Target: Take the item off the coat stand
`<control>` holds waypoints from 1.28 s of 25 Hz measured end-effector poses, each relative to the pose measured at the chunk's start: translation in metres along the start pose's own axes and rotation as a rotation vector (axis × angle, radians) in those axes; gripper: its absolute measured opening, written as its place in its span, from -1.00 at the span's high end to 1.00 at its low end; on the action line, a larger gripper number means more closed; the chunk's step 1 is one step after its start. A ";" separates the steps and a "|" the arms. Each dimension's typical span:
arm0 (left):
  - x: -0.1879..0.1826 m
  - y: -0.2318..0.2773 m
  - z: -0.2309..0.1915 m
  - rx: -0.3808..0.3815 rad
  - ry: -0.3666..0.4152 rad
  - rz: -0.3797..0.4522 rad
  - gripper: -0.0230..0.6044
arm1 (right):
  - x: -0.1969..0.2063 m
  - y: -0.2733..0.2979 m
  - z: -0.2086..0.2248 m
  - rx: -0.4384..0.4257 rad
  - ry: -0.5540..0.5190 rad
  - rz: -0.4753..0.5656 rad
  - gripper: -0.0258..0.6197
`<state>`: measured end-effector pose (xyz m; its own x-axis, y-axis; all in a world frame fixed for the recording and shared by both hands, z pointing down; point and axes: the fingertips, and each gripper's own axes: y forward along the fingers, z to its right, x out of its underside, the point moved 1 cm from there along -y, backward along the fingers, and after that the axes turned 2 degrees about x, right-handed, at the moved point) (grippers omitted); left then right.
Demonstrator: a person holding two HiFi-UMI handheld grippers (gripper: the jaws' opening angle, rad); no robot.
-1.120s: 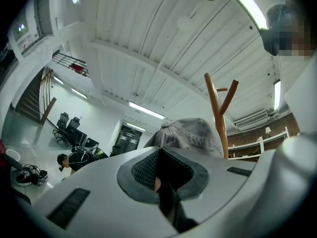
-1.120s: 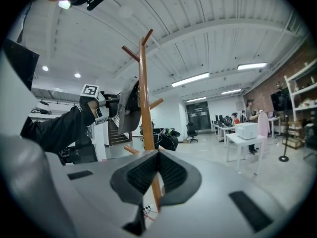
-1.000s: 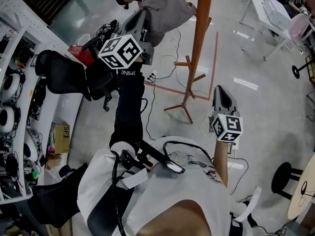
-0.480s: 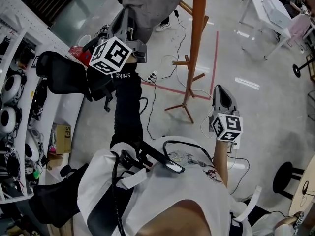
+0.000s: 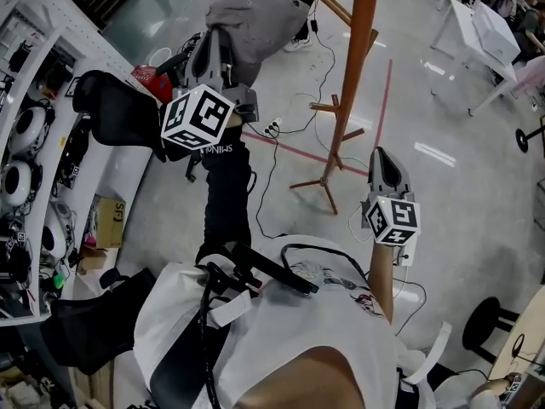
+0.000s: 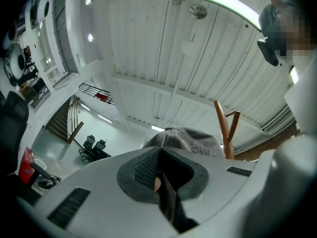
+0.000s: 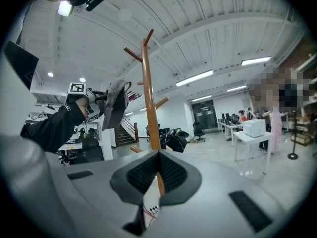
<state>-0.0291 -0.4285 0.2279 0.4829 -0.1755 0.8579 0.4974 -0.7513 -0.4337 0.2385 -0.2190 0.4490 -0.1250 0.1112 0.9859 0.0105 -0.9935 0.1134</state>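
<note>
Claw (image 6: 161, 182): shut tight, pinching the edge of the hat
Hat (image 6: 190, 140): grey, just past the claw's tips
Coat stand (image 6: 225, 128): brown wood, beyond the claw, to its right
Light (image 6: 218, 4): long and bright, high above the claw

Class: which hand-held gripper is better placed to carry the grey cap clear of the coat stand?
Left: the left hand-held gripper is shut on the grey cap; the right hand-held gripper hangs low, jaws apart and empty.

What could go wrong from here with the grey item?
The left gripper pinches only a thin edge of the grey item; it might slip free. The item hangs near a peg of the coat stand and might snag. The right gripper is open and empty, so no backup catch.
</note>
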 end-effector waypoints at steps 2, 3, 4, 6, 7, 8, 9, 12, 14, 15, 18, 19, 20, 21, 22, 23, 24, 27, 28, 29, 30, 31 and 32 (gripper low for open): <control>-0.001 -0.009 0.001 -0.012 0.010 -0.001 0.88 | 0.000 0.001 -0.002 -0.017 0.001 -0.001 0.91; -0.002 -0.016 0.001 -0.021 0.013 -0.002 0.88 | -0.001 0.003 -0.006 -0.032 0.000 -0.002 0.91; -0.003 -0.024 0.000 -0.034 0.014 -0.002 0.88 | -0.001 0.005 -0.010 -0.050 -0.002 -0.004 0.91; -0.002 -0.038 -0.003 -0.058 0.013 -0.008 0.88 | -0.002 0.009 -0.018 -0.084 -0.005 -0.008 0.91; 0.000 -0.043 -0.004 -0.064 0.010 -0.014 0.88 | -0.001 0.011 -0.021 -0.095 -0.006 -0.009 0.91; 0.003 -0.046 -0.004 -0.067 0.008 -0.022 0.88 | -0.001 0.012 -0.023 -0.101 -0.007 -0.008 0.91; 0.006 -0.050 -0.004 -0.069 0.004 -0.029 0.88 | -0.001 0.013 -0.026 -0.107 -0.007 -0.007 0.91; 0.010 -0.064 -0.006 -0.090 0.007 -0.042 0.88 | -0.003 0.017 -0.036 -0.135 -0.011 -0.001 0.91; 0.009 -0.075 -0.008 -0.107 0.018 -0.045 0.88 | -0.006 0.020 -0.045 -0.158 -0.017 0.008 0.91; 0.008 -0.080 -0.009 -0.115 0.023 -0.047 0.88 | -0.008 0.022 -0.050 -0.170 -0.020 0.011 0.91; 0.008 -0.098 -0.012 -0.140 0.032 -0.060 0.88 | -0.011 0.025 -0.064 -0.207 -0.027 0.016 0.91; 0.009 -0.104 -0.012 -0.147 0.033 -0.066 0.88 | -0.011 0.024 -0.069 -0.218 -0.027 0.015 0.91; 0.009 -0.110 -0.012 -0.153 0.032 -0.070 0.88 | -0.010 0.023 -0.074 -0.228 -0.028 0.015 0.91; 0.009 -0.117 -0.012 -0.157 0.032 -0.074 0.88 | -0.009 0.022 -0.079 -0.237 -0.028 0.013 0.91; 0.009 -0.123 -0.012 -0.162 0.032 -0.077 0.88 | -0.008 0.020 -0.083 -0.245 -0.029 0.011 0.91; 0.008 -0.129 -0.011 -0.167 0.033 -0.079 0.88 | -0.007 0.018 -0.088 -0.254 -0.031 0.009 0.91; 0.007 -0.134 -0.010 -0.171 0.034 -0.081 0.88 | -0.007 0.017 -0.092 -0.262 -0.033 0.008 0.91; 0.003 -0.147 -0.008 -0.180 0.030 -0.091 0.88 | -0.009 0.010 -0.105 -0.280 -0.040 0.003 0.91; 0.001 -0.153 -0.009 -0.183 0.028 -0.095 0.88 | -0.011 0.007 -0.111 -0.284 -0.044 0.001 0.91; -0.002 -0.158 -0.009 -0.185 0.026 -0.098 0.88 | -0.012 0.004 -0.117 -0.288 -0.048 -0.001 0.91; -0.005 -0.164 -0.010 -0.188 0.024 -0.100 0.88 | -0.014 0.002 -0.123 -0.290 -0.054 -0.001 0.91; -0.007 -0.170 -0.011 -0.191 0.025 -0.101 0.88 | -0.014 0.000 -0.129 -0.291 -0.061 0.001 0.91; -0.007 -0.176 -0.012 -0.195 0.029 -0.101 0.88 | -0.014 -0.002 -0.135 -0.290 -0.067 0.003 0.91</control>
<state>-0.1288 -0.3022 0.3017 0.4153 -0.1089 0.9031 0.3924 -0.8742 -0.2859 0.1064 -0.2214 0.4183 -0.0591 0.0995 0.9933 -0.2747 -0.9582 0.0797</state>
